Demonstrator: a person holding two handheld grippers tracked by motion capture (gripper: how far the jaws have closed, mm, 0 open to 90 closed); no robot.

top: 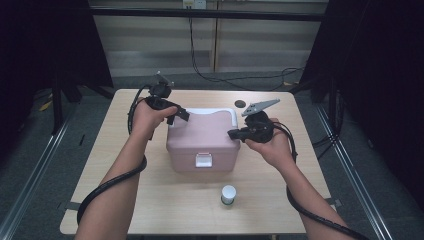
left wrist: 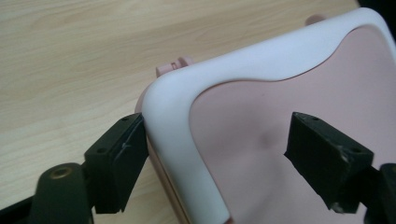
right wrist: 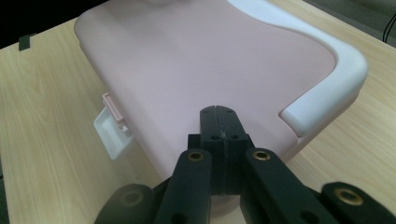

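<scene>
The left gripper [left wrist: 215, 161] is straddling the pink box's [top: 202, 137] white handle [left wrist: 187, 121], jaws apart; the right gripper [right wrist: 218, 122], jaws together, is hovering over the box's right edge.

High view: fixed up above the near side of the light wooden table [top: 150, 200], looking forward and down, whole tabletop in frame plus grey floor and dark curtains beyond. Far enough back to catch the pink plastic box with the white handle [top: 202, 137] mid-table.

Left gripper view: riding on the left gripper [left wrist: 219, 158], super close, aimed down along two black jaws at the box's far-left corner, white handle bend right up front.

Right gripper view: riding on the right gripper [right wrist: 218, 123], a bit further back, looking leftward across the lid from the box's right side.

Shared by all three: pink lid, white handle, wood grain around it.
</scene>
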